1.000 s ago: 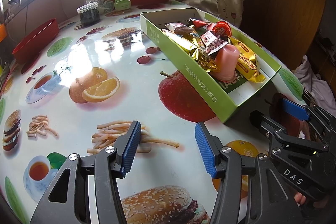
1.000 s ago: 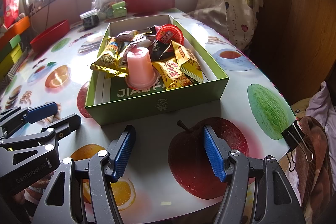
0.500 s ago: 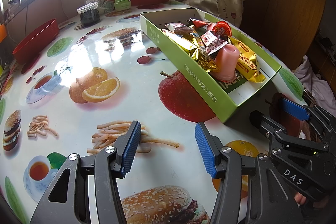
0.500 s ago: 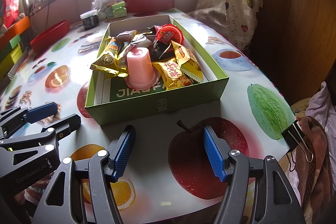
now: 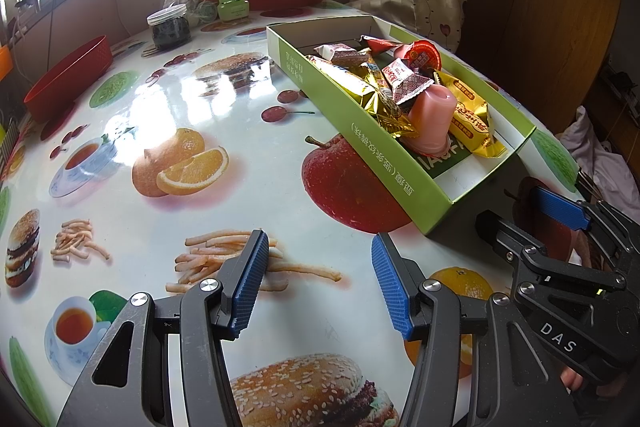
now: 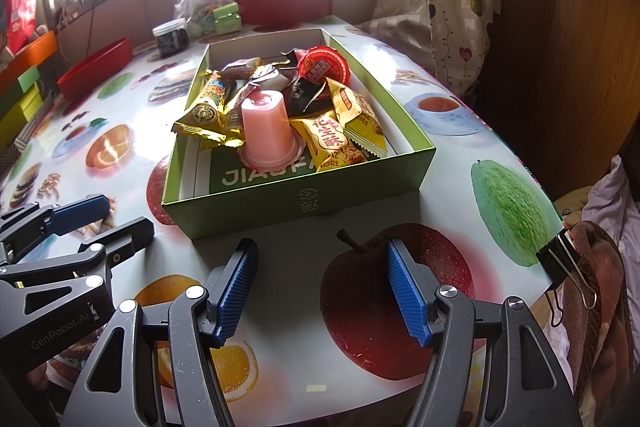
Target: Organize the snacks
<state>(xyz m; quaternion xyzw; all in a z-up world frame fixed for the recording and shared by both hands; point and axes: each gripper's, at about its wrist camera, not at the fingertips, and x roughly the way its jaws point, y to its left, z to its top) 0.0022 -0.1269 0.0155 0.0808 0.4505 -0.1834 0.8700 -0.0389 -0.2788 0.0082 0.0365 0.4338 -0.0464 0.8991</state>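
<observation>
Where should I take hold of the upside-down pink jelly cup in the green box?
Grip the pink plastic jelly cup across its tapered side wall, coming from above. It stands inverted on its wide rim in the green cardboard box, with yellow snack wrappers crowding its base, so probably only its upper body is free.

left cam: looks down my fingers, table (image 5: pixel 132 219) close, box (image 5: pixel 384 167) right | right cam: faces box (image 6: pixel 320 203) near | shared: box, table
</observation>
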